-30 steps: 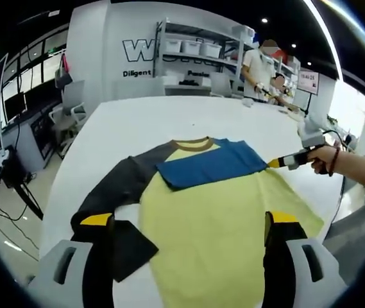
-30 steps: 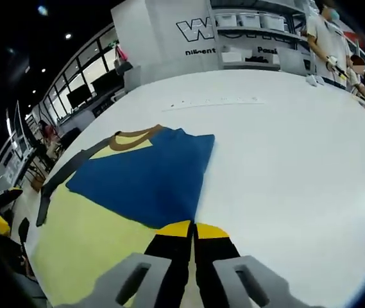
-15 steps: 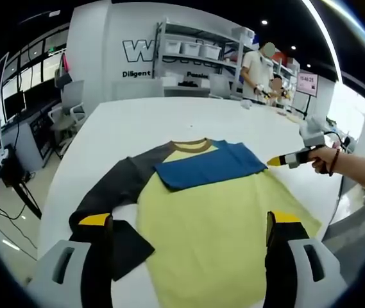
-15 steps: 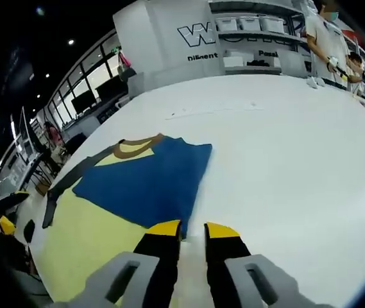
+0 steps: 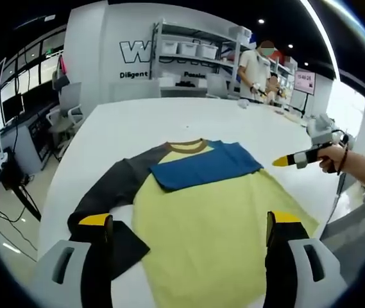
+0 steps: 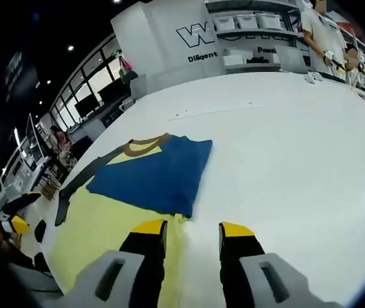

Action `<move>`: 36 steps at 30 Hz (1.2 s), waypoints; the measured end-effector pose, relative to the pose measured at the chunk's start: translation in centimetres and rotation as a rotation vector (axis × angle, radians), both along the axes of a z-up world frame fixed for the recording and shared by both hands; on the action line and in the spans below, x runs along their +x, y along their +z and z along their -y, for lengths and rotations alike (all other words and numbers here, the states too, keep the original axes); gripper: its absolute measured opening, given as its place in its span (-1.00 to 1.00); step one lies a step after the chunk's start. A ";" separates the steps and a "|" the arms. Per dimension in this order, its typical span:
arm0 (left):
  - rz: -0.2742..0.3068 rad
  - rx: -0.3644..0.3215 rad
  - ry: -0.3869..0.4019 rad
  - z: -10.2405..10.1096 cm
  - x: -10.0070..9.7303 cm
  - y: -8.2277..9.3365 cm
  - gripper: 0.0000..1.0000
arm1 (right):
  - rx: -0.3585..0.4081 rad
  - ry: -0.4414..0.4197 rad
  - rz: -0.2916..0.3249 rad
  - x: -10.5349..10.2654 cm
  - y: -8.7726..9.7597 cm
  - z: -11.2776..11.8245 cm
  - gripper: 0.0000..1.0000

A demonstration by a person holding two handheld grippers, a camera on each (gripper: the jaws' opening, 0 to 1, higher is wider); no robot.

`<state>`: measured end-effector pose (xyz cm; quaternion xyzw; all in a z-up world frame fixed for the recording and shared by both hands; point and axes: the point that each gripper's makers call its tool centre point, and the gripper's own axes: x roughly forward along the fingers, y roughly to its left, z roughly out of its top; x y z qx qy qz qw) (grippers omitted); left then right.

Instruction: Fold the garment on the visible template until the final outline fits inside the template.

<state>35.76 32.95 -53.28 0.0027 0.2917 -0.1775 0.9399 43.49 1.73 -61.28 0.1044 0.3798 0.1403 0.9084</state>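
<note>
A yellow shirt [image 5: 201,212] with a brown collar [image 5: 185,145] lies flat on the white table [image 5: 137,122]. Its blue sleeve [image 5: 201,167] is folded across the chest, while the dark grey sleeve [image 5: 115,186] stretches out to the left. My left gripper [image 5: 188,221] hovers open over the lower hem, jaws wide apart. My right gripper [image 6: 190,229] is open just off the blue sleeve [image 6: 153,176], above the yellow body's [image 6: 105,224] edge, touching nothing. A hand holds that right gripper [image 5: 294,158] to the right of the shirt.
Bare white table [image 6: 285,160] spreads to the right of the shirt and beyond it. At the far end two people [image 5: 256,64] stand by shelving [image 5: 188,48] with bins. The left gripper [image 6: 6,218] shows at the far left edge. Office chairs stand left of the table.
My right gripper has opened, let go of the blue sleeve's end and drawn back to the right, off the shirt. The sleeve stays folded across the chest. The left gripper has barely moved.
</note>
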 end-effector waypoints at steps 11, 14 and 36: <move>-0.005 -0.008 0.005 -0.2 -0.1 -0.1 0.98 | 0.004 -0.039 0.017 2.4 -1.8 -2.0 -0.69; -0.003 -0.017 0.006 -0.1 0.1 0.1 0.98 | 0.032 -0.067 0.015 2.9 -2.1 -2.4 -0.68; -0.024 0.001 0.012 -0.4 0.1 -0.5 0.98 | -0.144 -0.018 0.016 2.8 -2.6 0.2 -1.00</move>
